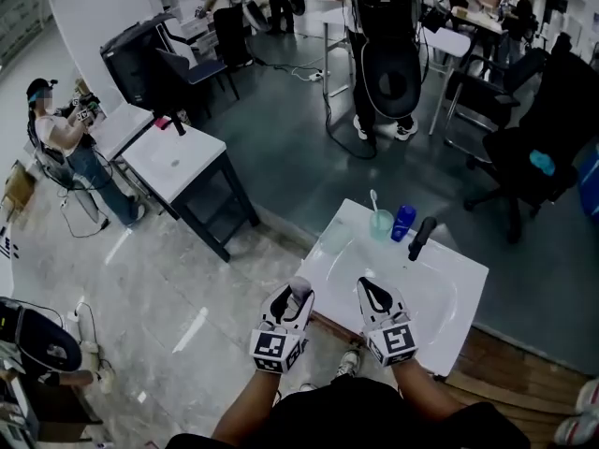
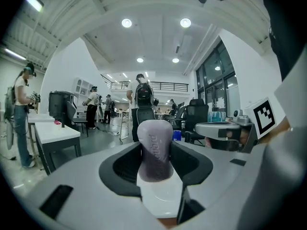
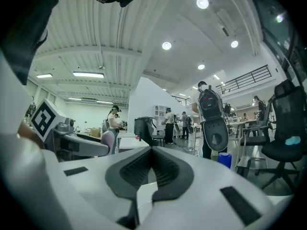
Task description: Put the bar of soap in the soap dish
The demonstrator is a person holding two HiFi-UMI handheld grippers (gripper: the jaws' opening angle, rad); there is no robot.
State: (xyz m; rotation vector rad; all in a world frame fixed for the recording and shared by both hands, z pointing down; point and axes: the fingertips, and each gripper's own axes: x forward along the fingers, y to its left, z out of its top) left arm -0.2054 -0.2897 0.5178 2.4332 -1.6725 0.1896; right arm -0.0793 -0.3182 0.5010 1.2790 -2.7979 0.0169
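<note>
The left claw [image 1: 295,297] pinched the bar of soap [image 2: 155,147] above the counter's [image 1: 459,283] near edge. The right claw [image 3: 149,171] was pressed together, empty. The slick bar could slip from that narrow pinch before reaching the soap dish [image 1: 334,238] near the far left corner.

Matt soap [image 2: 154,150] (glossy sink [image 1: 453,293]).
</note>
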